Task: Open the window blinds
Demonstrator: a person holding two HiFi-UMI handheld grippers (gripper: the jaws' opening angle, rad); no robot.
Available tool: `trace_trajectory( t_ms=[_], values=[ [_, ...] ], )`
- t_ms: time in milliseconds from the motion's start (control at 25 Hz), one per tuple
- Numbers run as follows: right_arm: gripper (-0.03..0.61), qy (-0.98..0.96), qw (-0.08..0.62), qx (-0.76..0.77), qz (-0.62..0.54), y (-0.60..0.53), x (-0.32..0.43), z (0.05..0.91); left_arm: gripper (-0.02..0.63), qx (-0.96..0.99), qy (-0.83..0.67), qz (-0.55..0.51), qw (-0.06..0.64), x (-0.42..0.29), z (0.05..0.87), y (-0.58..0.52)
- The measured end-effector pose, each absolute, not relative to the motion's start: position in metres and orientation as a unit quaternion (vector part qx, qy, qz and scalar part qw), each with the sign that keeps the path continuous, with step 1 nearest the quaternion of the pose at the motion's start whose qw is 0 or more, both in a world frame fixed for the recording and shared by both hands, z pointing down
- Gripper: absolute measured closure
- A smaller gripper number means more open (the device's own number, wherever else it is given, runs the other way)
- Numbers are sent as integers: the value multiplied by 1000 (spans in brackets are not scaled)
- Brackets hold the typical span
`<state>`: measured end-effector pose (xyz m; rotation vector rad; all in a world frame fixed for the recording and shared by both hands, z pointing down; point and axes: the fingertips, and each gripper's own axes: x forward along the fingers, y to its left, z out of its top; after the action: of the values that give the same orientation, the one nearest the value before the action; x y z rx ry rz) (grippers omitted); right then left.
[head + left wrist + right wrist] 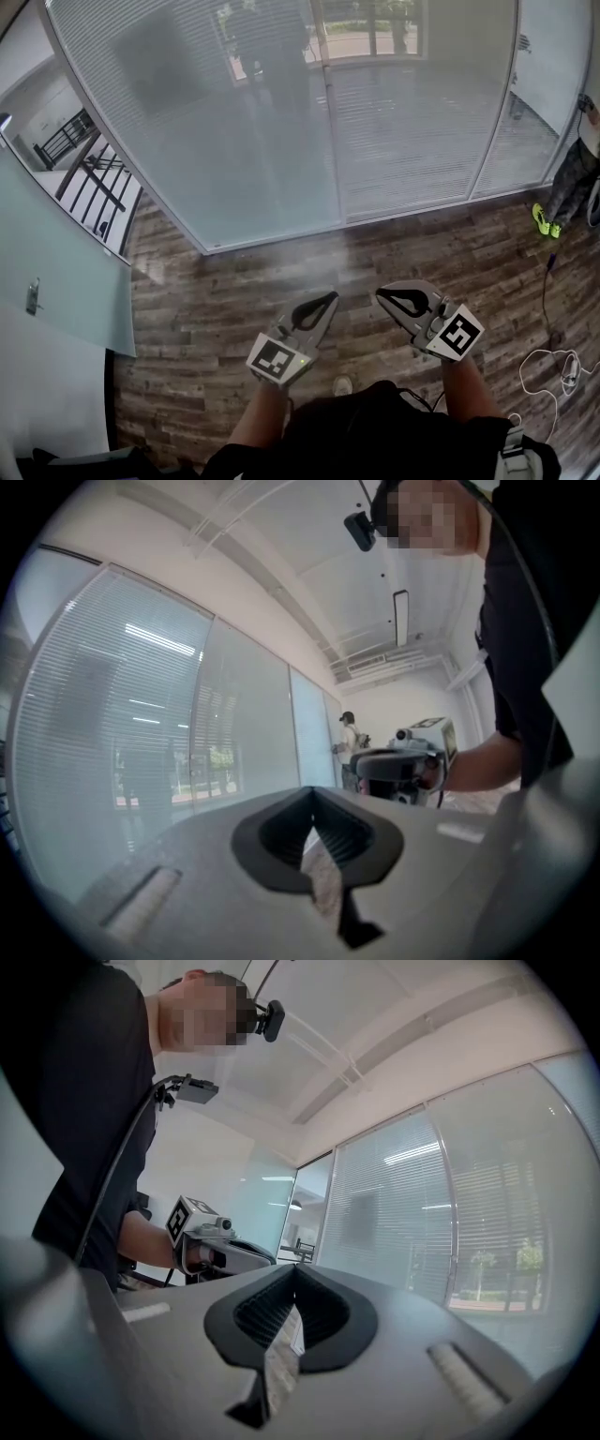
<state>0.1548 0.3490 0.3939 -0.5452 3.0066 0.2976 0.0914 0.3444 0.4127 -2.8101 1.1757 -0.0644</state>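
Note:
The window blinds (281, 112) hang behind a tall glass wall ahead of me, their white slats closed; they also show in the left gripper view (122, 714) and the right gripper view (450, 1213). My left gripper (317, 302) is held out level over the wooden floor, well short of the glass, its jaws shut on nothing (312, 794). Beside it, my right gripper (392, 296) is also shut and empty (296, 1269). Each gripper appears in the other's view, the right gripper (398, 761) and the left gripper (220, 1251). No cord or wand for the blinds is visible.
A frosted glass panel (56, 272) stands at the left, with a black railing (94, 178) behind it. Another person (572, 183) in yellow-green shoes stands at the far right by the glass. A white cable (553, 366) lies on the wooden floor (206, 309) at the right.

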Motion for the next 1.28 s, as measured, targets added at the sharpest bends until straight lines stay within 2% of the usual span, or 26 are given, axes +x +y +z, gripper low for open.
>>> trace_trajectory(
  t_ms=[680,1280],
  values=[
    [572,974,26,-200,105,282,102,400,611,-930,364,-20,54,43,418,279],
    [572,973,15,-211,96,269,95,405,611,-933,358,-19,34,33,430,269]
  ],
)
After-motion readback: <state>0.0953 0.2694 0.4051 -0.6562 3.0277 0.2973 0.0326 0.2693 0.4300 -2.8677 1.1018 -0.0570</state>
